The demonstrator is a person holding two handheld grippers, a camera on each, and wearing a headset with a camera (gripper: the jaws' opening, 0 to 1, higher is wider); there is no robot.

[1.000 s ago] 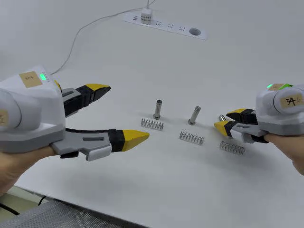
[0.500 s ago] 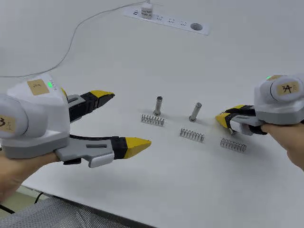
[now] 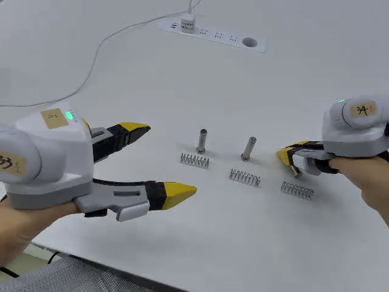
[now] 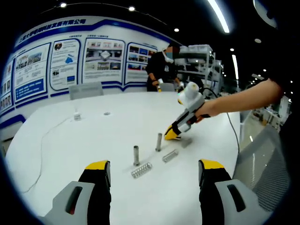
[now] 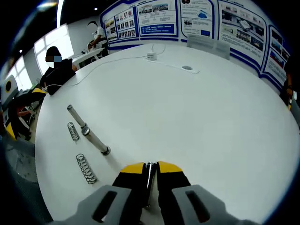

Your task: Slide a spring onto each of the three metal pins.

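White table [image 3: 200, 243] spreads wide under both tools, a power strip [image 3: 213, 33] far beyond their tips. Left gripper [image 3: 171, 159] hovers with its jaws spread wide and empty. Ahead of it and off to its right stand two upright pins [image 3: 202, 140], with two loose springs [image 3: 194, 160] lying just on their near side. Right gripper [image 3: 284, 154] has its jaws pressed together on the third pin [image 5: 149, 176], and the third spring [image 3: 297, 190] lies just below its tips. The step looks like presenting this pin for threading. It wants a firm pinch with one end of the shaft bare, while the left jaws take a spring lightly, its bore lined up with the pin.
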